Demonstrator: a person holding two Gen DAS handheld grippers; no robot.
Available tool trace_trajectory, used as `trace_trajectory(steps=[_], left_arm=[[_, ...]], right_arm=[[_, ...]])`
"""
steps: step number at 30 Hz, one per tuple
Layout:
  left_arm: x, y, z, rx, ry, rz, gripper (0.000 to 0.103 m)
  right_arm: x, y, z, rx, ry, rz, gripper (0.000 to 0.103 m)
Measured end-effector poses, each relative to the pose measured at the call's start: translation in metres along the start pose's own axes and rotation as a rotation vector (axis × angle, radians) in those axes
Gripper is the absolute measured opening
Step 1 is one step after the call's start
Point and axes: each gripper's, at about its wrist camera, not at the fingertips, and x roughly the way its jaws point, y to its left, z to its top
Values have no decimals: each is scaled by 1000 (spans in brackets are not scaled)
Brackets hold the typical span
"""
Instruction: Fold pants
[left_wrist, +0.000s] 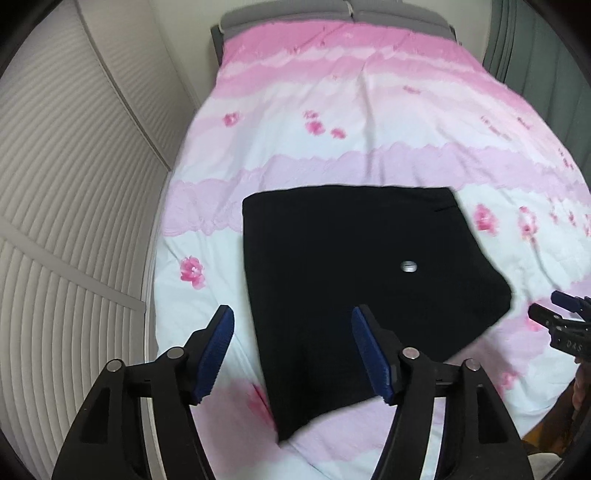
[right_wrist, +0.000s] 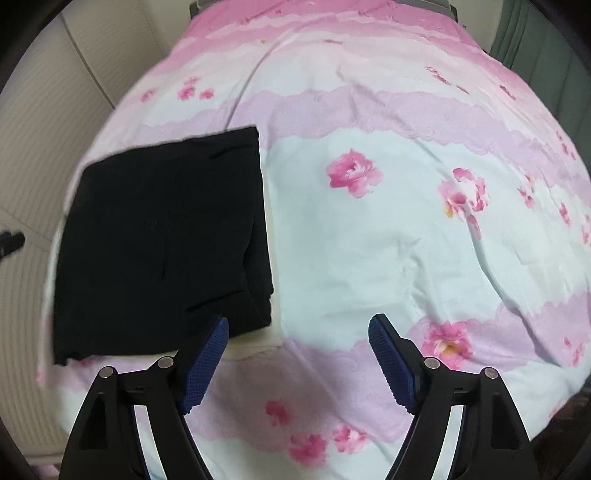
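Note:
Black pants (left_wrist: 354, 280) lie folded into a flat rectangle on the pink and white floral bedspread (left_wrist: 332, 122), with a small silver button (left_wrist: 409, 266) showing on top. My left gripper (left_wrist: 291, 350) hangs above the near edge of the pants, open, with nothing between its blue pads. In the right wrist view the folded pants (right_wrist: 162, 240) lie to the left, and my right gripper (right_wrist: 299, 358) stands open over the bare bedspread (right_wrist: 406, 240) beside them, holding nothing. The right gripper's tip (left_wrist: 557, 321) shows at the right edge of the left wrist view.
A ribbed white wall or cupboard front (left_wrist: 66, 206) runs along the bed's left side. A grey headboard (left_wrist: 332, 11) stands at the far end and a grey-green curtain (left_wrist: 543, 59) hangs at the right. Open bedspread stretches beyond and to the right of the pants.

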Motion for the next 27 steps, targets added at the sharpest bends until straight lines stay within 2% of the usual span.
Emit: trace_trajectory(steps=[2,5,9,12,17,23,27], left_arm=[[-25,-17,-5,-3,-29,17,69],[-63,-48,-13,-23,-82,41,76],[-106,-94,-26,-77,-154,39,91],[-137,-139,-38,-122,-215,55,99],[-176,-226,-58,-159,-263,70,99],[-220,-326,-76,-157,-293,-3,101],[-250,-375,-81,-128,-328,-16,103]], right_arm=[[-17,-13,-3,0,-23,25,78],[-51,-36,-11,-32,-68,37,80],[-100,-69,-18,-101,-119,50,88],[-134,-100,-23,-145,-155,57,91],[-188,-153,-41,-202,-235,73,91],[-256,-229,-73,-241,-318,97,91],[-291,-273,-92,-247,-352,101,91]])
